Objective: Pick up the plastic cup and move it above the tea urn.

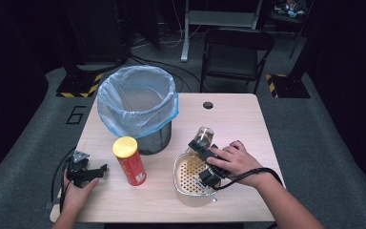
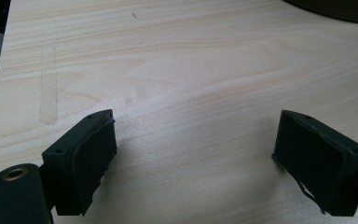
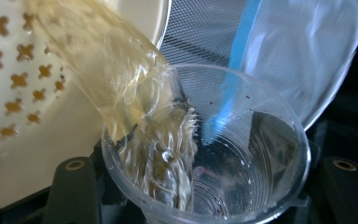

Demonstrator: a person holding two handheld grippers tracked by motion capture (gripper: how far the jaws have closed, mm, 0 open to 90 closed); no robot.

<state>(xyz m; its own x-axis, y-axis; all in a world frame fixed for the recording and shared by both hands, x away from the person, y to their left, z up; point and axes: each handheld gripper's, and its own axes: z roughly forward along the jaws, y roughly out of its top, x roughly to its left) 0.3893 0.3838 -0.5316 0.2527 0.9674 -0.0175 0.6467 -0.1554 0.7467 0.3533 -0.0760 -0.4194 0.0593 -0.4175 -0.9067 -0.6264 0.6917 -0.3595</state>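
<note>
On the wooden table (image 1: 228,119), the right hand-held gripper (image 1: 205,160) clamps a tipped cup (image 3: 223,154) pouring liquid; the left hand-held gripper (image 2: 196,158) gapes empty.

Bright table (image 1: 228,119), dark surroundings; close gripper views soft, slightly blurred.

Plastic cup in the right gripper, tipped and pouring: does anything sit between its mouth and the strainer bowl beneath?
Nothing visible does. The plastic cup, clamped in the right gripper, is tilted directly over the strainer bowl, and the yellowish liquid streams straight onto its perforated insert. The chips can and lined bin stand off to the side.
</note>
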